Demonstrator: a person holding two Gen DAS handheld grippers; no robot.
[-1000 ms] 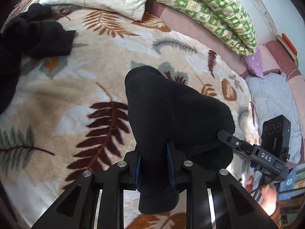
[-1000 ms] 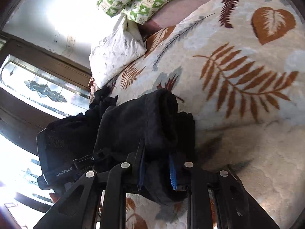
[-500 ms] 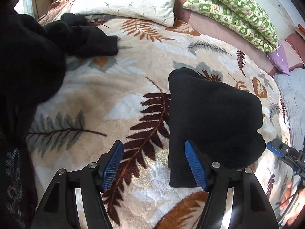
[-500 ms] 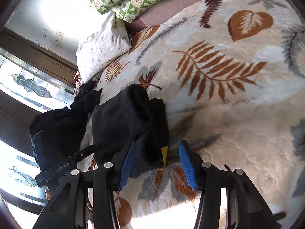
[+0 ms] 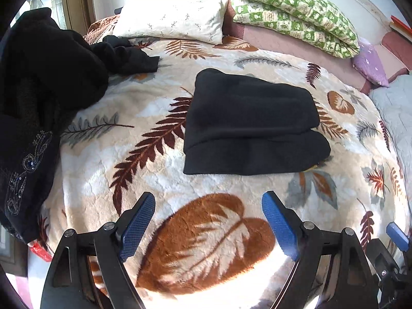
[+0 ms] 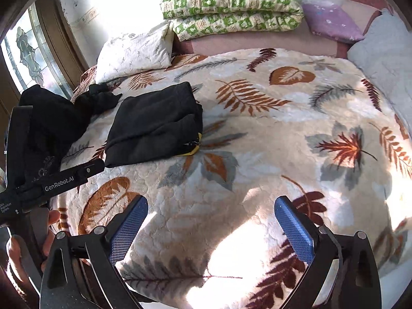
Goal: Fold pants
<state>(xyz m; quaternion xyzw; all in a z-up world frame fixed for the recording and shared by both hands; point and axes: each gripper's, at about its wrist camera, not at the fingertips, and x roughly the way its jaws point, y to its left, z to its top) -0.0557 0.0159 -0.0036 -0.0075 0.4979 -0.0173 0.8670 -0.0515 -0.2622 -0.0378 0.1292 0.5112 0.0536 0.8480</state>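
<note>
The black pants (image 5: pixel 252 126) lie folded in a thick flat bundle on the leaf-print blanket (image 5: pixel 206 234). In the right wrist view they (image 6: pixel 157 126) lie at the middle left, with a bit of yellow lining at their near right corner. My left gripper (image 5: pixel 208 219) is open and empty, drawn back from the bundle's near edge. My right gripper (image 6: pixel 211 221) is open and empty, well back and to the right of the bundle. The left gripper's body (image 6: pixel 51 182) shows at the left of the right wrist view.
A heap of other black clothes (image 5: pixel 43 82) lies at the bed's left side. A white pillow (image 5: pixel 170 23), green patterned pillows (image 5: pixel 296 7) and a purple cushion (image 5: pixel 368 61) line the far edge. A grey quilt (image 6: pixel 386 51) lies at the right.
Both grippers let go of the folded pants, opened wide and drew back toward the near edge of the bed. The bundle now rests flat on the blanket.
</note>
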